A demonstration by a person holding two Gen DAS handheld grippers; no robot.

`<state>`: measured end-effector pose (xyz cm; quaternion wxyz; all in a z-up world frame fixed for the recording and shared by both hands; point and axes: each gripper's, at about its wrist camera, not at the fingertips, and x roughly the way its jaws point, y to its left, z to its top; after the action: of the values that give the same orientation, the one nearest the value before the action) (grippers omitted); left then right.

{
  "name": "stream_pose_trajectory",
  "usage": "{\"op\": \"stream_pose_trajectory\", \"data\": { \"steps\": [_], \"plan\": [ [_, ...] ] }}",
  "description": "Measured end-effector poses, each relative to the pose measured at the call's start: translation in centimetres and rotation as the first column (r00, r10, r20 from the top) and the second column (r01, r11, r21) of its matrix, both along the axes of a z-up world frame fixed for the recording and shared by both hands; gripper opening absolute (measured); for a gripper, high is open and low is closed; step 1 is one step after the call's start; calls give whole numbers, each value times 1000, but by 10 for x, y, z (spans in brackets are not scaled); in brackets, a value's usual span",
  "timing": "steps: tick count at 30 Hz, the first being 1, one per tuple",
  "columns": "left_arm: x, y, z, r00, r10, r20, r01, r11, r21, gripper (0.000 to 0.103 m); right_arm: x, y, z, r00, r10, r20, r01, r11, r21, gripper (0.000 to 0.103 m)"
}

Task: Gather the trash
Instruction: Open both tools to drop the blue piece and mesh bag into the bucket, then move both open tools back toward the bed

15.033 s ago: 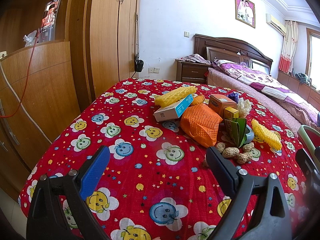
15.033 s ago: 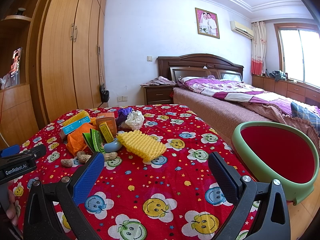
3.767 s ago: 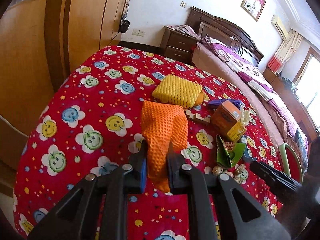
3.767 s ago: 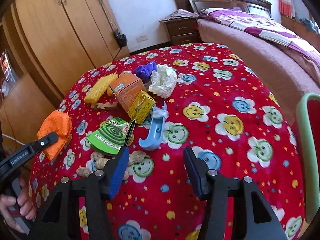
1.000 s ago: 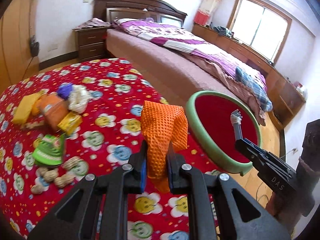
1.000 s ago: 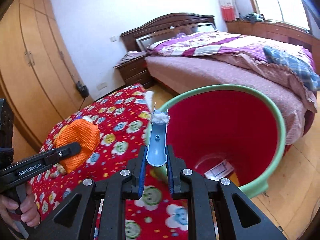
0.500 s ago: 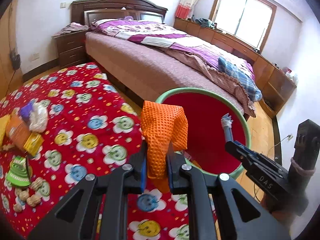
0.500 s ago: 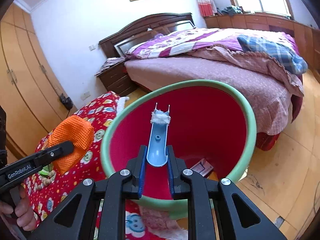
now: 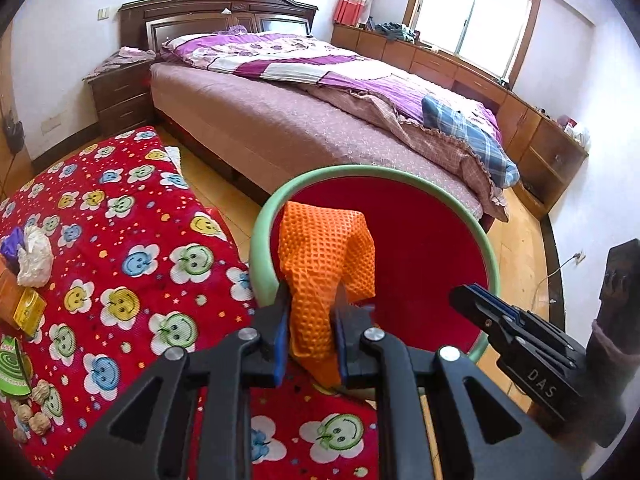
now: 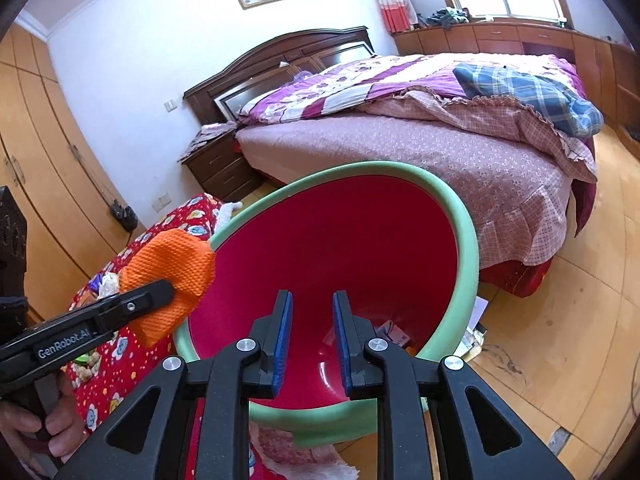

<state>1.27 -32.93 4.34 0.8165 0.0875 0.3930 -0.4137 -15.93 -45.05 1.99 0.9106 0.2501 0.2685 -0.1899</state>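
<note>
Between the opening jaws of my left hand-held gripper (image 9: 308, 334) hangs the orange foam net (image 9: 326, 264), light, soft, loosely pinched mid-fold over the bin (image 9: 262, 236); right hand-held gripper (image 10: 308, 334) empty, narrow, opening.

One green-rimmed red plastic bin (image 9: 486, 248). One orange waffle-textured foam net (image 9: 326, 264) between the left tool's blue pads. Two black tools with blue pads: left tool (image 9: 310, 338), right tool (image 10: 309, 334). One crumpled white tissue (image 9: 35, 254), one yellow box (image 9: 26, 309), several peanuts (image 9: 34, 408) left of the left tool.

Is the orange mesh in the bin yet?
Not yet. The orange mesh hangs over the bin, between the left gripper's opening jaws.
</note>
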Motion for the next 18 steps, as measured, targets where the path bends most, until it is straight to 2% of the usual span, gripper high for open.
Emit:
{"op": "stream_pose_trajectory", "data": {
  "steps": [4, 12, 18],
  "plan": [
    [-3, -5, -2, 1000, -15, 5, 15, 1000, 9, 36, -1, -2, -3, 1000, 2, 2, -2, 1000, 18, 24],
    [-8, 5, 1, 1000, -4, 18, 4, 1000, 0, 39, -4, 3, -2, 1000, 1, -9, 0, 1000, 12, 25],
    [-8, 25, 5, 999, 31, 23, -31, 999, 10, 39, -4, 10, 3, 1000, 4, -6, -4, 1000, 9, 48]
  ]
}}
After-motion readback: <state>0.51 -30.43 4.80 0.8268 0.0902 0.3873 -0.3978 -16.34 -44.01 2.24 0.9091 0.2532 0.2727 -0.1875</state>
